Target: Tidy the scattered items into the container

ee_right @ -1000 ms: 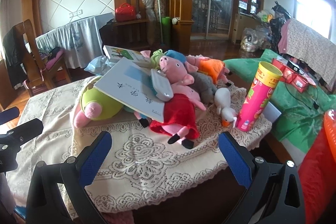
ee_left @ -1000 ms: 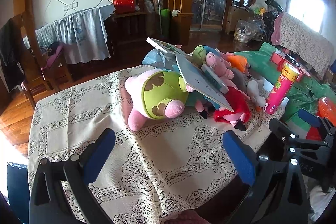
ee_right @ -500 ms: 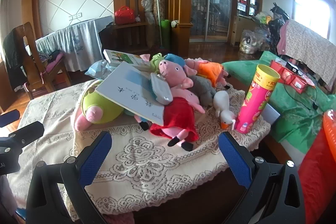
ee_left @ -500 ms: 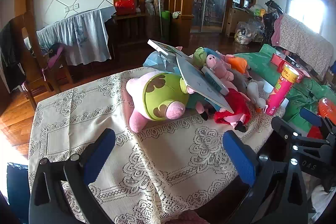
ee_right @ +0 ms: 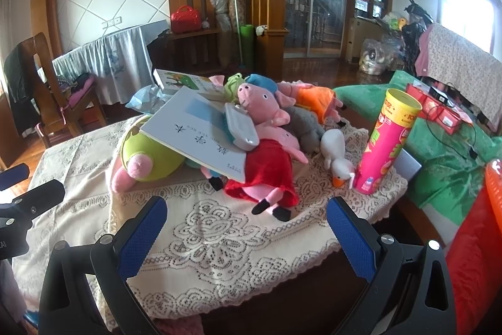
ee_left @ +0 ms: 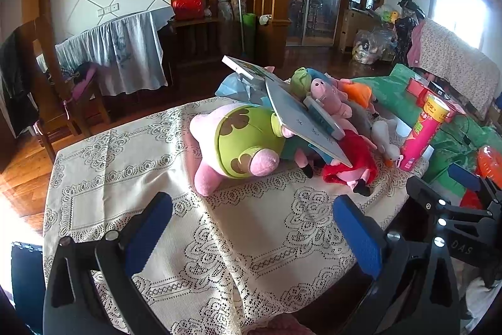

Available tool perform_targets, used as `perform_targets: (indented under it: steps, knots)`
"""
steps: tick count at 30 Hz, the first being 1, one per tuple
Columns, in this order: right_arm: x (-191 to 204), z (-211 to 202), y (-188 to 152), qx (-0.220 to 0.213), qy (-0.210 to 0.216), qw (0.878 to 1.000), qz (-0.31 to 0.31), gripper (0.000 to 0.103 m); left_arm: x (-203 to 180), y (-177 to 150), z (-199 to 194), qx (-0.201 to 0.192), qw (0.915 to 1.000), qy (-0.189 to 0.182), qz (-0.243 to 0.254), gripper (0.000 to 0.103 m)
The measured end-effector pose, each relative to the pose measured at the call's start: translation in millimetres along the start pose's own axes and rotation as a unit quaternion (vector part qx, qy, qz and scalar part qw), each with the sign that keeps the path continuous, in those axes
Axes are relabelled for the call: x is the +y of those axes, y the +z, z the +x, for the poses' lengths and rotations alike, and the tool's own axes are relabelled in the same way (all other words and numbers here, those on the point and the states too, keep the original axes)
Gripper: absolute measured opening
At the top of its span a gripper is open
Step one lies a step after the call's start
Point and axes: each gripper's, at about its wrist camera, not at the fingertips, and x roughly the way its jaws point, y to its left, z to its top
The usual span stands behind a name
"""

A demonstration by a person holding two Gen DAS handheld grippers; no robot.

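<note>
Both grippers spread wide and empty above the near edge of the lace tablecloth point(ee_right: 219, 228).

The left gripper point(ee_left: 251, 228) and right gripper point(ee_right: 244, 228) touch nothing. Beyond them lies the pile: a green-and-pink plush point(ee_left: 244, 143), a grey book point(ee_right: 200, 137) with writing too small to read, a red-dressed pig plush point(ee_right: 266, 165), a white goose toy point(ee_right: 337, 159). A pink snack tube point(ee_right: 386, 143) stands upright beside the goose. An orange basket point(ee_right: 492, 187) shows at the right edge, contents hidden.
</note>
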Motion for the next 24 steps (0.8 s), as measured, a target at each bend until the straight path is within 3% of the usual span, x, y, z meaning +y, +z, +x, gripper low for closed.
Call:
perform_targets:
  steps: [24]
  knots:
    - [-2.0, 3.9, -3.3, 0.01, 0.011, 1.0, 0.009, 0.103, 0.7, -1.4, 6.3, 0.007, 1.0, 0.001, 0.001, 0.103]
